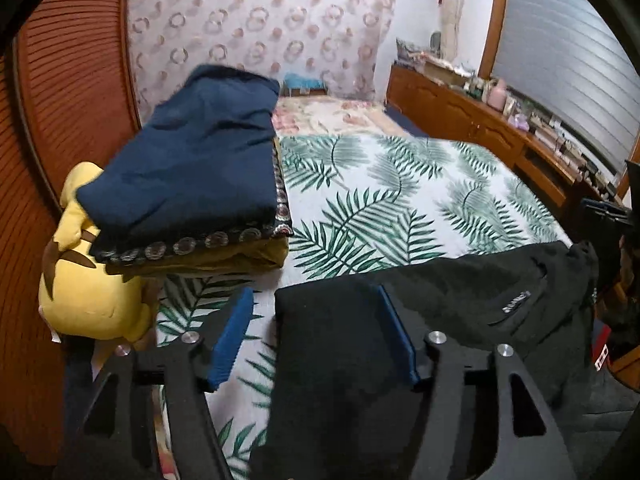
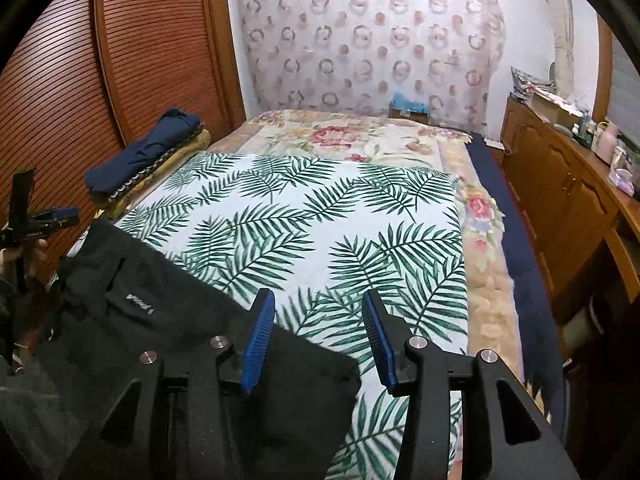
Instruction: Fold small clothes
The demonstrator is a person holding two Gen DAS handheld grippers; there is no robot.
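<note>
A black garment [image 1: 460,292] with a small label lies spread across the near edge of the leaf-print sheet [image 1: 400,200]. My left gripper [image 1: 316,336] is open. The garment's left end lies between its blue pads [image 1: 236,336] without being pinched. In the right wrist view the same black garment [image 2: 160,320] runs from the left to under my right gripper [image 2: 320,340], which is open over the garment's right corner and the leaf-print sheet [image 2: 300,220]. A stack of folded clothes [image 1: 192,160] with a navy piece on top sits at the bed's left edge; the stack [image 2: 144,152] also shows here.
A yellow plush toy [image 1: 88,292] lies against the stack's near side. A louvred wooden wardrobe [image 2: 152,40] borders the bed's left side. On the right, a wooden sideboard [image 2: 560,184] carries several small items. A floral blanket [image 2: 360,136] covers the far half of the bed.
</note>
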